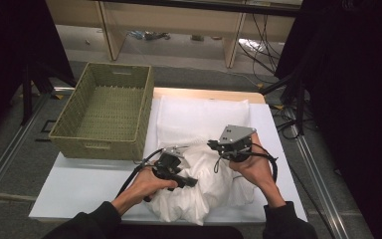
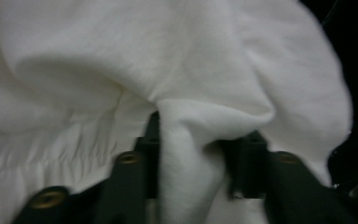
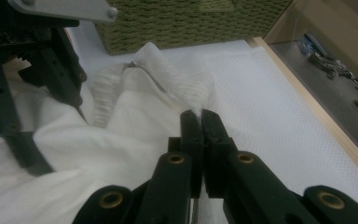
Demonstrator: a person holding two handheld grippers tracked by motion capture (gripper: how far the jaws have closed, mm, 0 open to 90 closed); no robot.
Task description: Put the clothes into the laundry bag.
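A crumpled white garment lies heaped on the near part of the table. My left gripper reaches into it from the left. In the left gripper view its jaws pinch a thick upright fold of the garment. My right gripper sits at the heap's far right side. In the right gripper view, my right gripper is shut on a thin edge of the garment, next to a ribbed collar or cuff. The left gripper's black linkage stands at that view's left.
A woven green basket with nothing in it stands at the table's back left, and its wall shows in the right gripper view. A white mat covers the table. More white fabric lies flat behind the heap. The table's wooden edge runs along the right.
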